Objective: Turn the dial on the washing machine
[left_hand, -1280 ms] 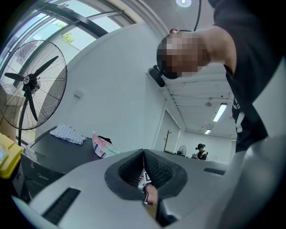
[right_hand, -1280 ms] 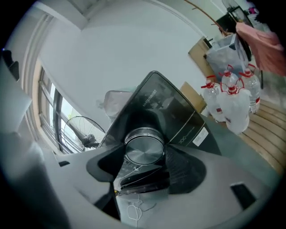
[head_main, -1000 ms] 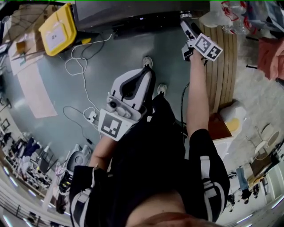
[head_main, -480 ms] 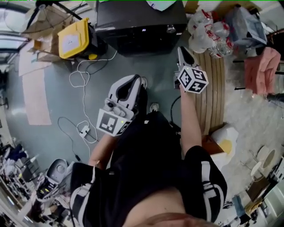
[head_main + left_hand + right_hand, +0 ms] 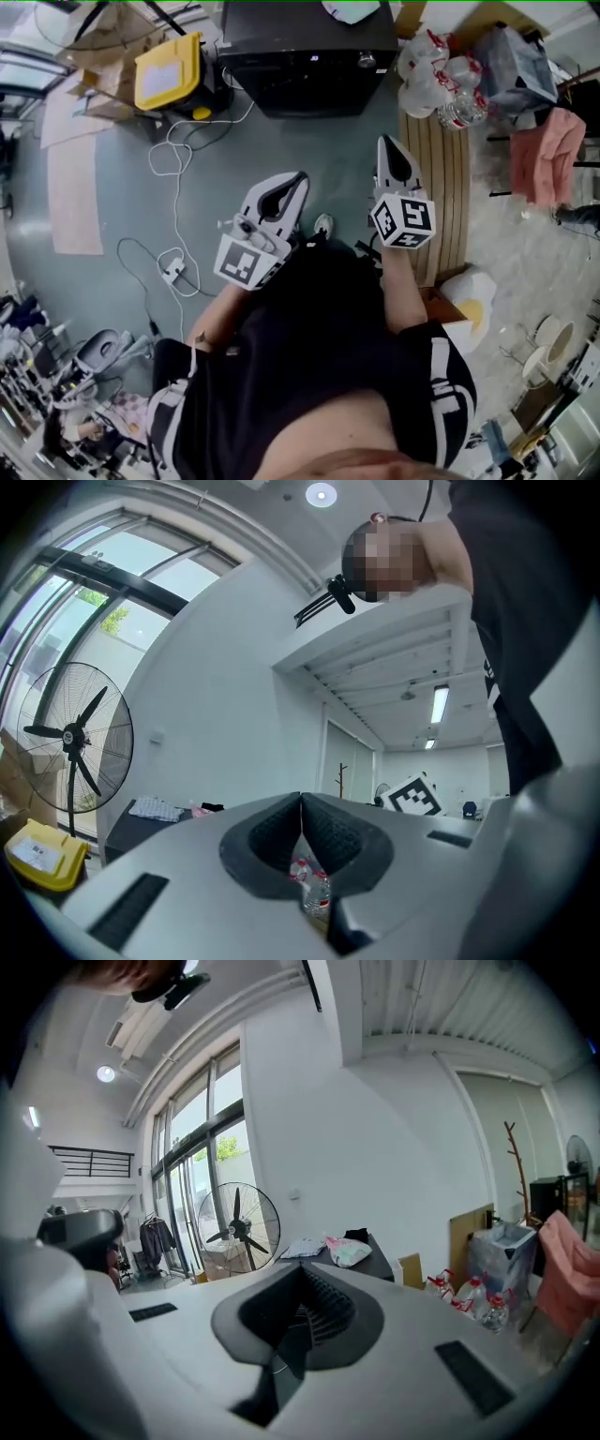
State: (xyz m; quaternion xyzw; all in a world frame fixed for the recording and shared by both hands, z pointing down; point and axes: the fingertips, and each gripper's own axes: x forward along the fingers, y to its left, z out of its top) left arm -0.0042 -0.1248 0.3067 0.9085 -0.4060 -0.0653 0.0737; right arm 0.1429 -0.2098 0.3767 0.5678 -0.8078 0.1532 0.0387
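Note:
The black washing machine stands at the top of the head view, its small silver dial on the front right. My right gripper hangs well short of the machine, above the floor. It is shut, its jaws have just been closing, and nothing is between them. The left gripper is beside it, also shut and empty. In the right gripper view the shut jaws point toward the machine's dark top. The left gripper view shows its pads meeting, with the machine far off.
A yellow-lidded bin and a loose white cable lie left of the machine. Water bottles and a slatted wooden bench are to the right. A standing fan is by the windows. A pink cloth hangs at far right.
Both grippers have drawn back from the washing machine toward my body. The right gripper, up at the machine's front before, has come away and its jaws have closed.

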